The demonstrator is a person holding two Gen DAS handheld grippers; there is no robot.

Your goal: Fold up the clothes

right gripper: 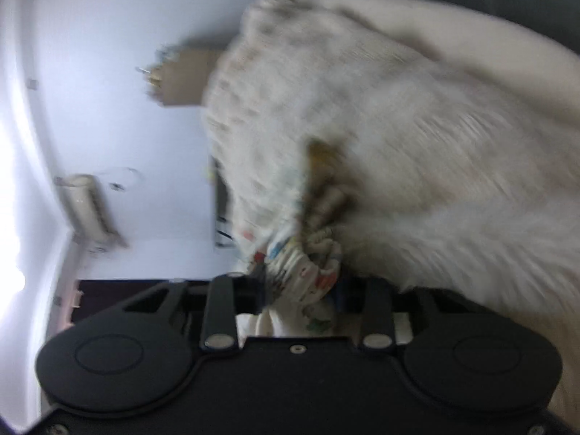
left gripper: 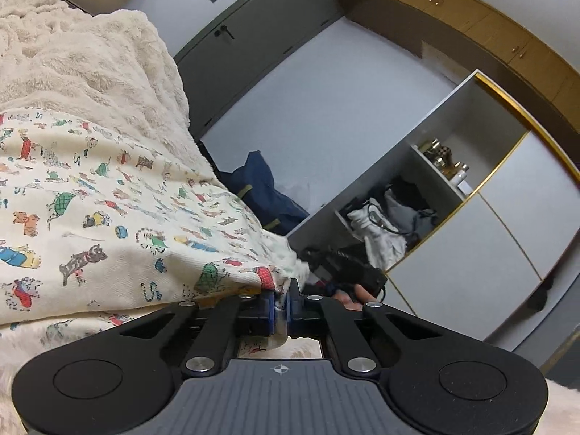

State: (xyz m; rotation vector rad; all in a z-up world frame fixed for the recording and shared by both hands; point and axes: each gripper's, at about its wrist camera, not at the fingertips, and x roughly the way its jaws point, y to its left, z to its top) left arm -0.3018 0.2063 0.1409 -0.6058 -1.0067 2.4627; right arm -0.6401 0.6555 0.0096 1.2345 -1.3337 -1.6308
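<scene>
Two grippers: both clamped on cloth
Left gripper (left gripper: 283,299): pinching cream cartoon-dog-print cotton garment (left gripper: 108,210) edge
Right gripper (right gripper: 301,290): gripping bunched hem of it (right gripper: 304,272)
Beneath: fluffy cream blanket (left gripper: 90,61)

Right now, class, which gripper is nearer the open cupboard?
Right. The right gripper lies between the left gripper and the open cupboard; the left sits behind, clamping the printed garment.

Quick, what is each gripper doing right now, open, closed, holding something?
Left gripper: shut on the edge of the cream dog-print cotton garment.
Right gripper: bunched printed fabric between its fingers; grip unclear through blur.
</scene>
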